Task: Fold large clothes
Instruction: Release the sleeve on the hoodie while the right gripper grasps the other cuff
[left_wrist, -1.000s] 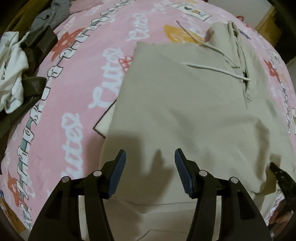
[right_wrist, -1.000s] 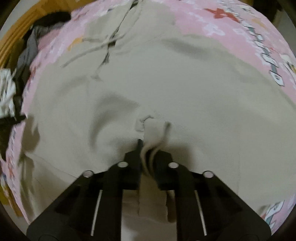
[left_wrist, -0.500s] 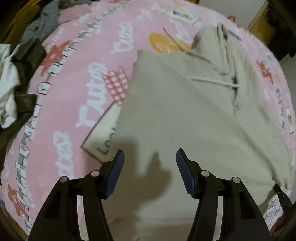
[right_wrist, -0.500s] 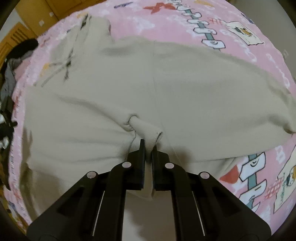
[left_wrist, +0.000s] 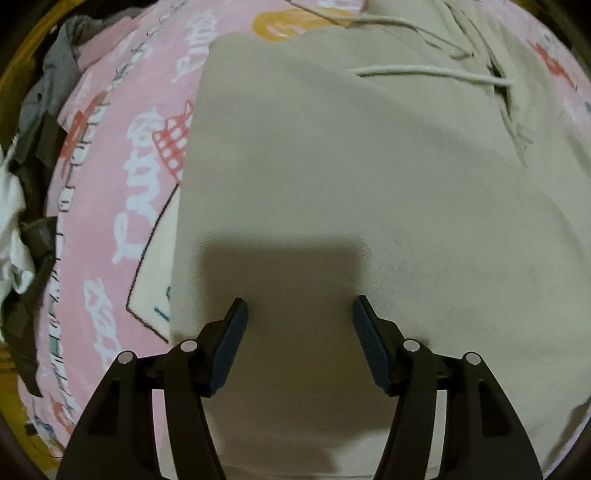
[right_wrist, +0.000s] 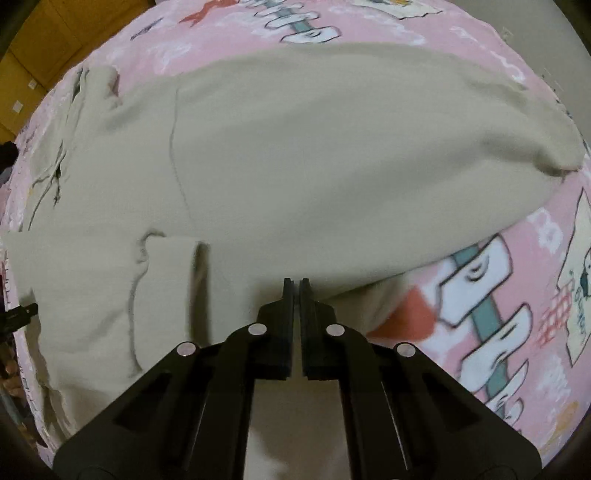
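A beige hoodie (left_wrist: 369, 184) lies spread flat on a pink printed blanket (left_wrist: 122, 206), its white drawstrings (left_wrist: 424, 70) at the far end. My left gripper (left_wrist: 299, 321) hangs open close over the hoodie's body near its left edge, with nothing between the blue pads (left_wrist: 229, 339). In the right wrist view the hoodie (right_wrist: 314, 166) fills the middle, one sleeve running out to the right (right_wrist: 517, 129). A folded-in sleeve cuff (right_wrist: 170, 266) rests on the body. My right gripper (right_wrist: 294, 288) is shut and empty, just right of that cuff, over the hem.
A heap of white, grey and dark clothes (left_wrist: 22, 184) lies along the blanket's left side. Wooden furniture (right_wrist: 37, 48) stands beyond the far left. Bare pink blanket (right_wrist: 498, 295) shows right of the hoodie.
The right gripper has let go of the sleeve cuff, which now lies on the hoodie, and has moved off to its right. The left gripper has sunk closer to the fabric.
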